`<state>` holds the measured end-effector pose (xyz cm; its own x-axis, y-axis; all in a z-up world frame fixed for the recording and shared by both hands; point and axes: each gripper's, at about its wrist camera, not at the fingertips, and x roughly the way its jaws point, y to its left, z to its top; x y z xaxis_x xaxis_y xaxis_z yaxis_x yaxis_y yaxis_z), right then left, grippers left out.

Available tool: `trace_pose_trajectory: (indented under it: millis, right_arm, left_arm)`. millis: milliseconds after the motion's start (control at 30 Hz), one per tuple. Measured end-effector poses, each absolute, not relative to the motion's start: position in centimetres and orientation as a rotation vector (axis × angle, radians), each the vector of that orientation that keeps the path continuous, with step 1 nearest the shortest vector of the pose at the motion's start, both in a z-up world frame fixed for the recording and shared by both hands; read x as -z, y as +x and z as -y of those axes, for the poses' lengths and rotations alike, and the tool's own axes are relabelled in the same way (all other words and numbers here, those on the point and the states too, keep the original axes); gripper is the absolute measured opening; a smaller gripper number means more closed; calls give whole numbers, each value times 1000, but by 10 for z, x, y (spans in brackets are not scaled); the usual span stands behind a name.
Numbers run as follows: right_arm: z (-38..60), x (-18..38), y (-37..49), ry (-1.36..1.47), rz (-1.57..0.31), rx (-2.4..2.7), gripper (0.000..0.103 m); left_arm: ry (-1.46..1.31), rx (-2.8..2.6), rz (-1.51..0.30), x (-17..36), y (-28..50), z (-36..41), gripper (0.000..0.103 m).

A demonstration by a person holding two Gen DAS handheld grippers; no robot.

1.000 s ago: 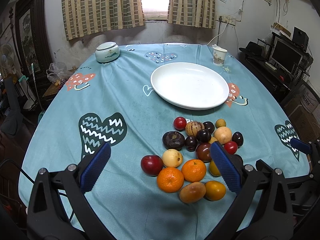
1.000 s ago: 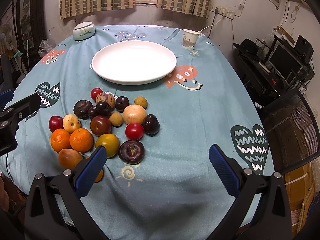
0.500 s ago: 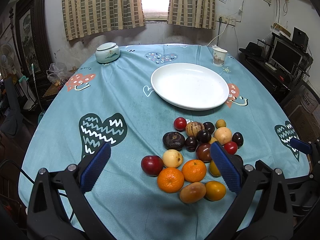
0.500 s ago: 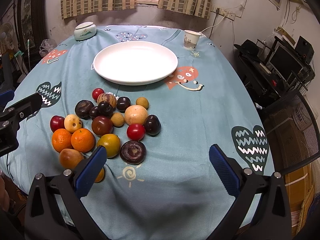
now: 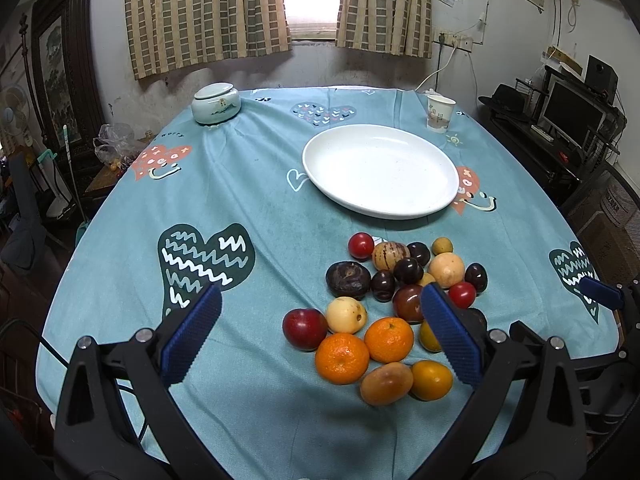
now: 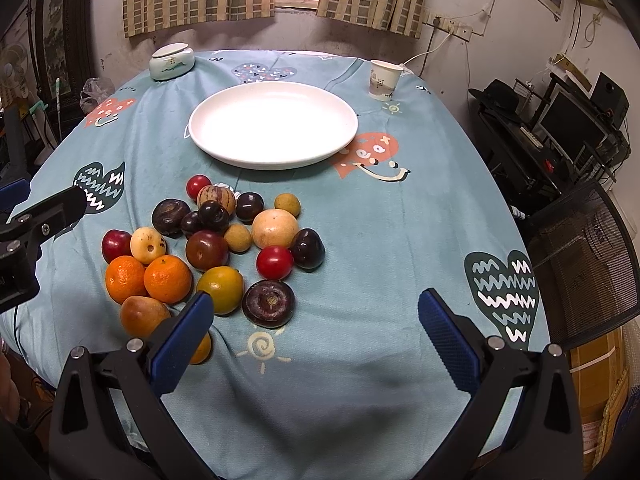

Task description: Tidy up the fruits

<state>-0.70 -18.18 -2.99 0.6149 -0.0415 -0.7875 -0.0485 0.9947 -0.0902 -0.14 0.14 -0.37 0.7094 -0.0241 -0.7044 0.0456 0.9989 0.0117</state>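
A pile of several fruits (image 5: 384, 300) (image 6: 216, 248) lies on the teal cloth: oranges, red and dark plums, pale round ones, a striped one. Behind it stands an empty white plate (image 5: 380, 170) (image 6: 273, 124). My left gripper (image 5: 320, 336) hovers open over the near edge, its right finger covering part of the pile. My right gripper (image 6: 312, 336) is open too, low and to the right of the fruits, with nothing between its fingers. The left gripper's body (image 6: 36, 220) shows at the left edge of the right wrist view.
A pale lidded ceramic jar (image 5: 216, 103) (image 6: 172, 61) sits at the far left of the table, a paper cup (image 5: 440, 113) (image 6: 384, 79) at the far right. A desk with monitor (image 5: 572, 116) and a mesh chair (image 6: 580, 264) stand to the right.
The right wrist view has shifted slightly forward and down towards the fruits. The left gripper has hardly moved. Both stay open.
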Motion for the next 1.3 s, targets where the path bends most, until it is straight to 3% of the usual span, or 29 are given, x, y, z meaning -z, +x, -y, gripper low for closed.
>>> trace_pose_trajectory:
  millis: [467,533,567,833,900,1300]
  right_arm:
    - [180,33,-22,-23,-884,-219,102]
    - [180,38,-29,4,-881,-289,89]
    - [179,41,-31,6,-896,-311,78]
    - [141,76,-28,-2,-1016,-447,57]
    - [136,86,-20,8,-1048,-457,42]
    - [167,85,-30,22,-992,-352,38]
  left_arm:
    - [31,4,-815,17,-2,-14,101]
    - [28,-1,-814,19,-6,-22,101]
    - [29,-2,-815,21,-8,-26,101]
    - [-2,-35,-883,49,-22,-64,101]
    - [-2,-29,-896,54,-25,-68,101]
    - [37,129,-1018,86,-30,-27,101]
